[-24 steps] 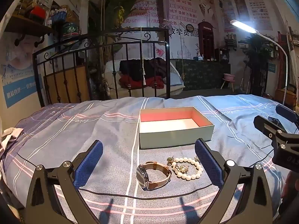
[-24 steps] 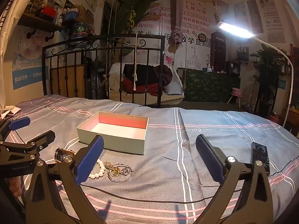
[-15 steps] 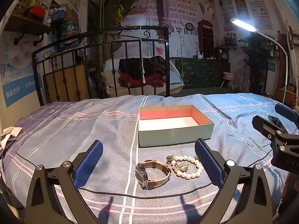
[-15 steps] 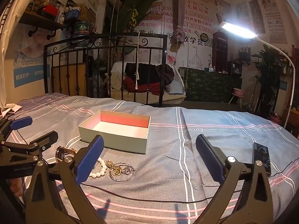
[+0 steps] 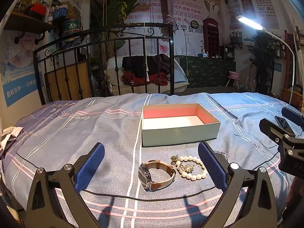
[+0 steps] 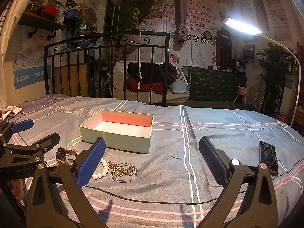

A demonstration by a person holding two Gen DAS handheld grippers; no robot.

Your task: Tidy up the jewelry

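On the bed [image 5: 76, 125] an open box [image 5: 178, 134] lies with its long axis across the left view, pink walls inside, nothing in it. Just in front of it lie a watch [image 5: 155, 176] on its edge, dial facing left, strap looped to the right, and beside it a pearl bracelet [image 5: 191, 167] lying flat. Right of the pearls sits a tangle of rings [image 6: 124, 171]. A black cable [image 6: 152, 201] runs across the sheet nearer than the jewelry. A phone [image 6: 268, 157] lies well to the right. The left tongs [image 5: 151, 166] gape fully wide, empty, with watch and pearls between the blue pads. The right tongs [image 6: 152, 163] gape equally wide, empty, over bare sheet.
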